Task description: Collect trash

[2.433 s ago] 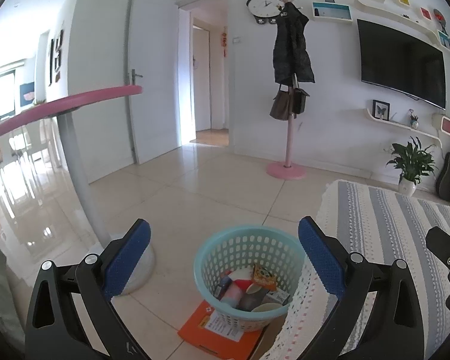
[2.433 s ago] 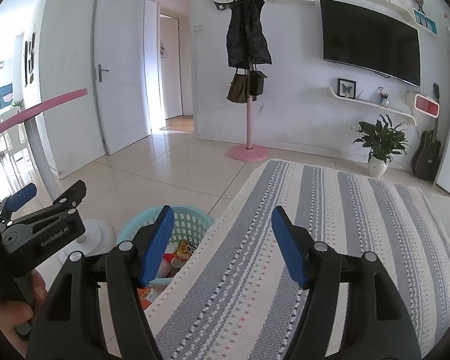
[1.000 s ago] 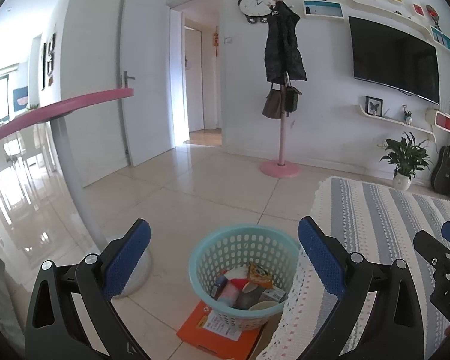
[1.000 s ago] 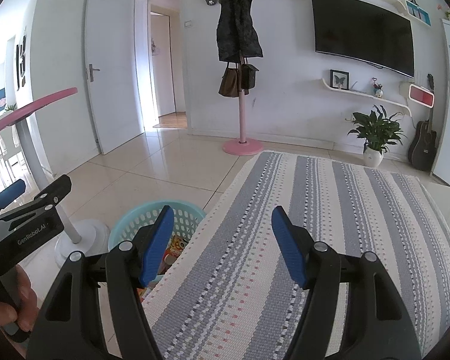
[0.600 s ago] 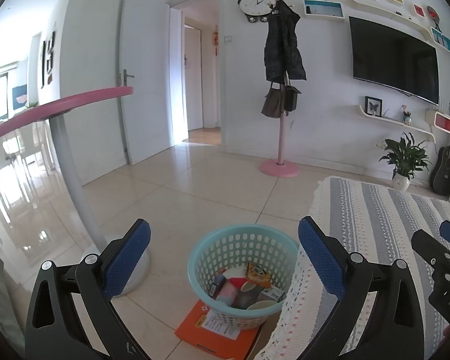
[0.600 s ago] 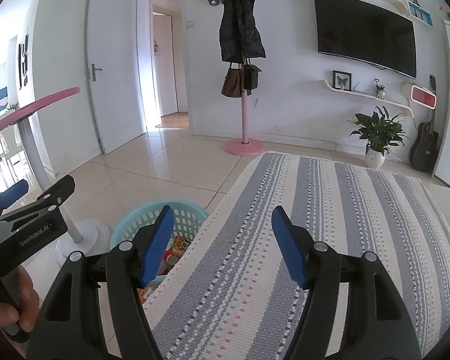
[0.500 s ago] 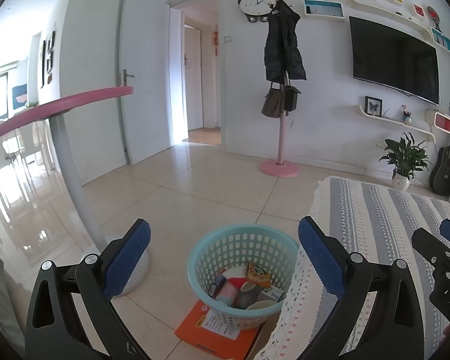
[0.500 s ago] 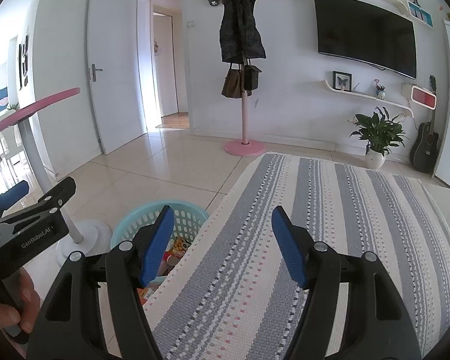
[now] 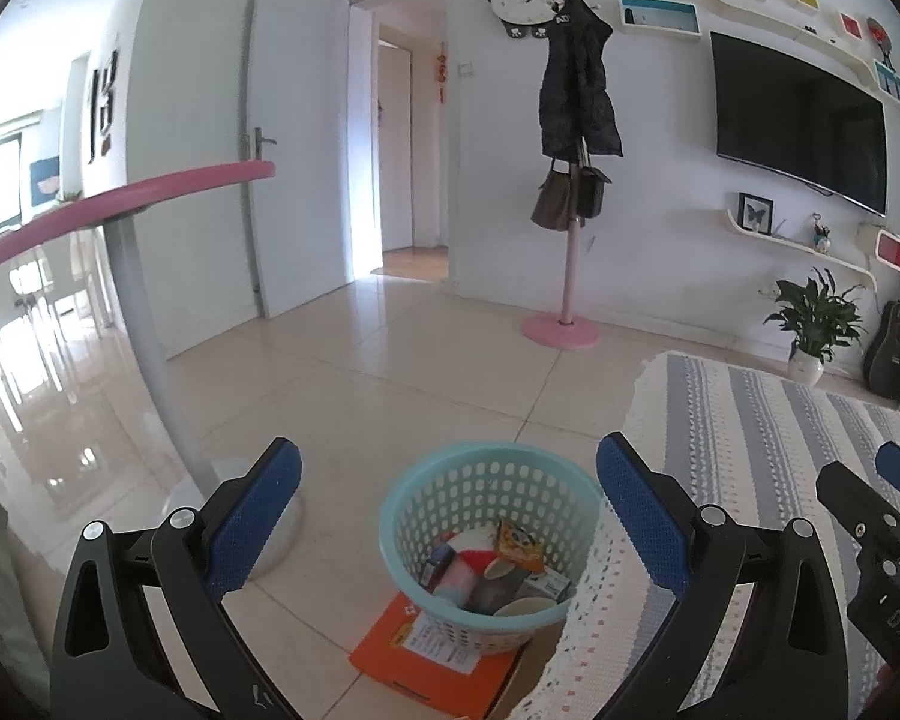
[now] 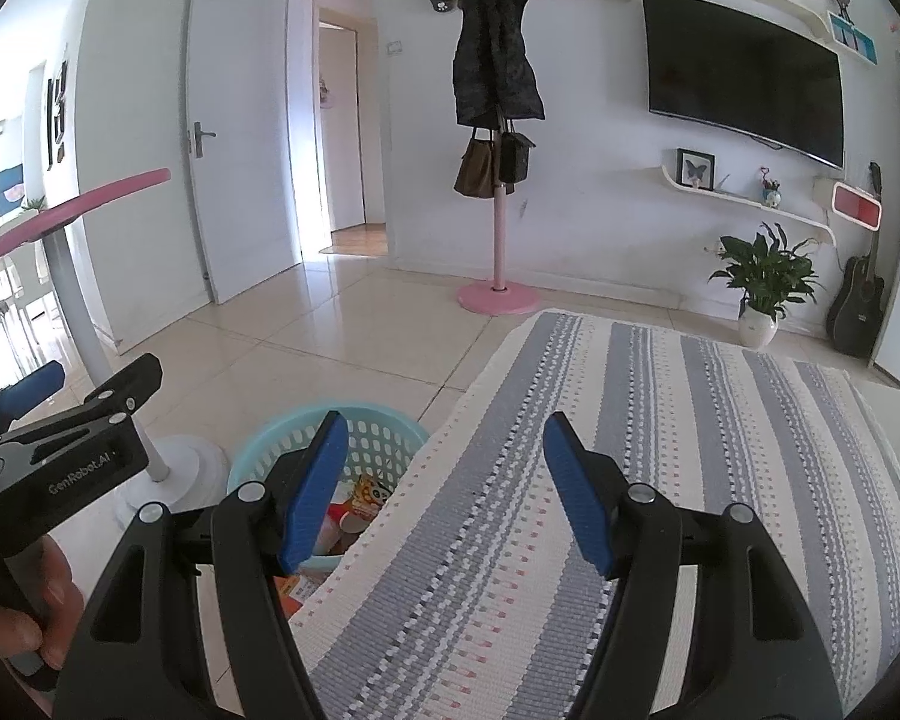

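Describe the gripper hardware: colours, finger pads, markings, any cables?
Both the left gripper and the right gripper have matte black angular frames with cutouts and silver screw heads. Their fingers carry blue textured pads. White "GenRobot.AI" lettering marks the left unit's side. No cables visible. A bare hand holds the left one; no sleeve shows.

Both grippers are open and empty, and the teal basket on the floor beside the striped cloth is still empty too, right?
Not quite. Both the left gripper and the right gripper are open and empty, and the teal basket does sit on the floor beside the striped cloth, but it isn't empty. The left wrist view shows it already holding trash, including a snack packet and a cup.
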Action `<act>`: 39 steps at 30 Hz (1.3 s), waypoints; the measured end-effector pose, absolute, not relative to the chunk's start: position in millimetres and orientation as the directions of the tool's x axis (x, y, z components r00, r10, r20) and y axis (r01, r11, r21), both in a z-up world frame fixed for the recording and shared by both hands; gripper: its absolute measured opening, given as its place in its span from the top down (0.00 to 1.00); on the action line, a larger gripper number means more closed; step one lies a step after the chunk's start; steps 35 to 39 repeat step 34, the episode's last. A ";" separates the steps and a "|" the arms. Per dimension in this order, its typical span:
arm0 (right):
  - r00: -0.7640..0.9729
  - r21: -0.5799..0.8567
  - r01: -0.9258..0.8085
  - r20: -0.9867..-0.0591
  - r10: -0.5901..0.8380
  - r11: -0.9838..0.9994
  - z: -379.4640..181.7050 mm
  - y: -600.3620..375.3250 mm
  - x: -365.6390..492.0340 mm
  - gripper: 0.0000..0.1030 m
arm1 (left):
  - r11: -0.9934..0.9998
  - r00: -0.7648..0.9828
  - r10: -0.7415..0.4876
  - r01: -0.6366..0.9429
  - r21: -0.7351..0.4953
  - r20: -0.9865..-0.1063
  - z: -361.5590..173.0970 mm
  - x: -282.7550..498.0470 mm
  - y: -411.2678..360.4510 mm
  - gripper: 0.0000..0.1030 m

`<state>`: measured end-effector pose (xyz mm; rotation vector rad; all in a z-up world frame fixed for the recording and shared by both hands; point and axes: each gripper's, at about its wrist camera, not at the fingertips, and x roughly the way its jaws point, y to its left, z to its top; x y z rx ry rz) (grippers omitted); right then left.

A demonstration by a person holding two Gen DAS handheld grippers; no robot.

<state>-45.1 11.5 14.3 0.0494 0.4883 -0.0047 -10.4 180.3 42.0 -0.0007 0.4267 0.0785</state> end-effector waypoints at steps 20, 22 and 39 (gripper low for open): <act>0.884 0.107 -0.007 -0.464 0.057 0.994 21.2 8.5 -48.0 0.38 | 0.996 0.904 0.082 -0.087 0.006 -0.419 48.8 -14.4 183.0 0.07; 0.880 0.127 -0.007 -0.470 0.066 0.992 20.0 5.1 -46.8 0.38 | 0.996 0.902 0.078 -0.085 0.003 -0.424 48.7 -14.3 182.5 0.07; 0.881 0.108 0.001 -0.470 0.050 0.994 21.8 8.3 -50.6 0.38 | 0.997 0.882 0.050 -0.070 -0.025 -0.469 44.3 -9.8 184.7 0.07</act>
